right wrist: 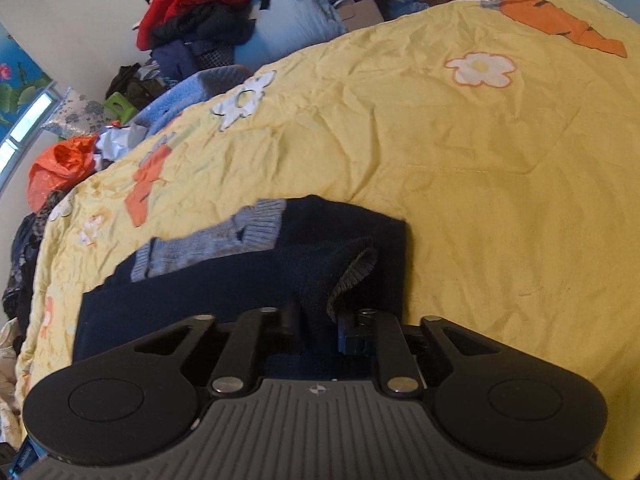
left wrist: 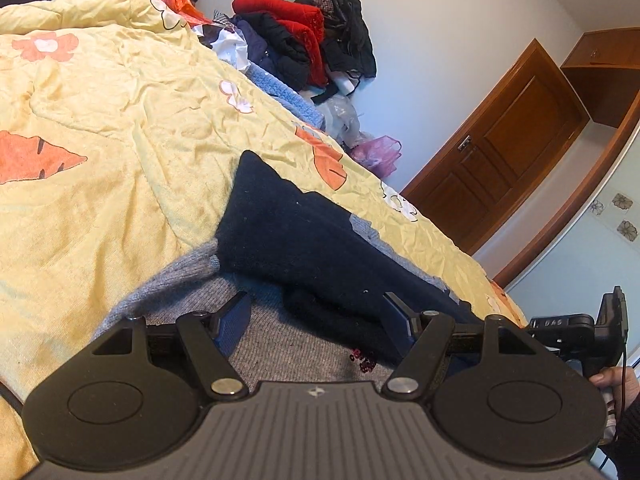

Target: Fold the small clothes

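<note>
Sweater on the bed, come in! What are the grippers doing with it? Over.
Left gripper open over the sweater. Right gripper part open, a sleeve between its jaws. Sweater partly folded on the bedspread. Nothing in the way.

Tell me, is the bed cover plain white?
No, the bed cover is yellow with white flowers and orange leaf shapes.

Bed under a wrinkled yellow flowered quilt (right wrist: pixel 460 168), navy-and-grey sweater (right wrist: pixel 224 280) lying on it
</note>
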